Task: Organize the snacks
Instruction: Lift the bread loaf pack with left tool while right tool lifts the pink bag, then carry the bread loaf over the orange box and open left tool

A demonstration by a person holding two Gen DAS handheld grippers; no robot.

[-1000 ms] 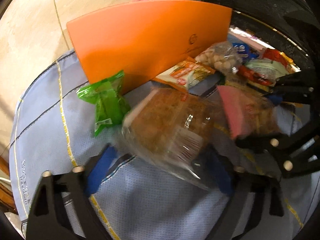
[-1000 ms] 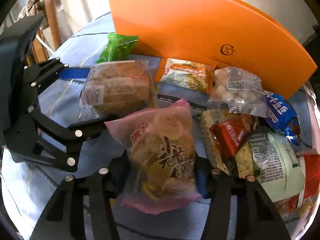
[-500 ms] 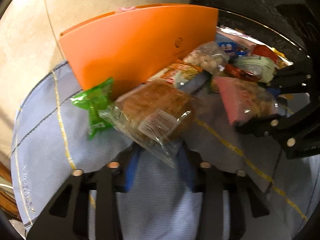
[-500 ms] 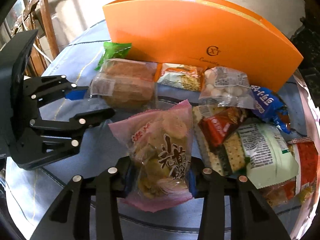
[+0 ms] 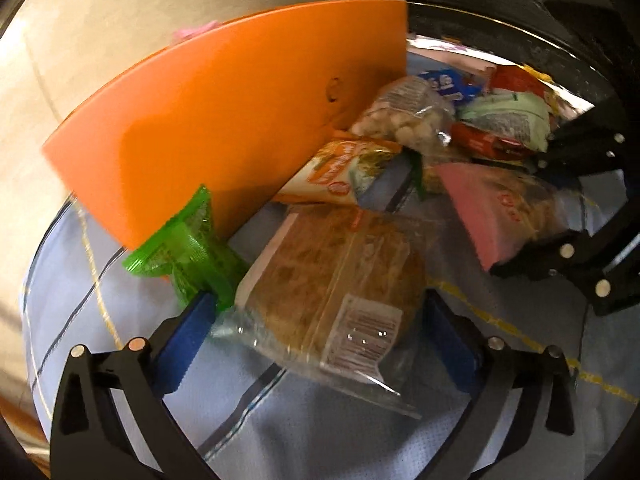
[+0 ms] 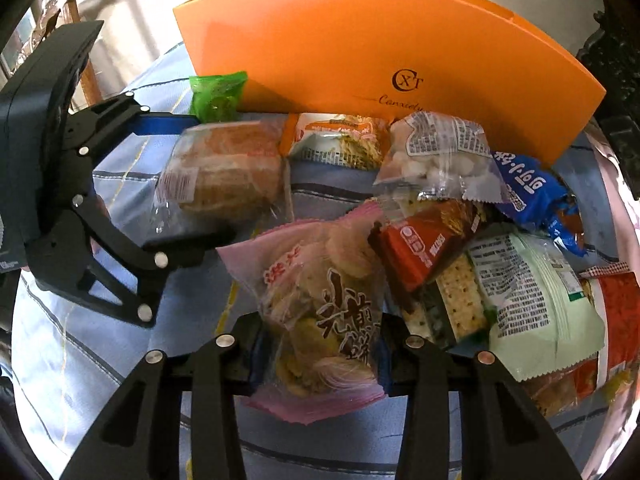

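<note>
A clear-wrapped brown bread (image 5: 336,280) lies on the blue cloth between the wide-apart fingers of my left gripper (image 5: 320,320); it also shows in the right wrist view (image 6: 228,176). My left gripper is open around it. My right gripper (image 6: 320,340) is shut on a pink bag of rice crackers (image 6: 320,300), which also shows in the left wrist view (image 5: 492,212). A green packet (image 5: 188,248) leans by the orange box (image 6: 380,48).
A pile of snack packets lies right of the bread: an orange-white packet (image 6: 340,140), a bag of white candies (image 6: 436,160), a blue packet (image 6: 532,196), a red bar (image 6: 424,244), a pale green bag (image 6: 536,300). The orange box stands behind them.
My left gripper has carried the bread toward the orange box and opened its fingers around it. My right gripper still holds the pink bag, moved slightly closer to the pile.
</note>
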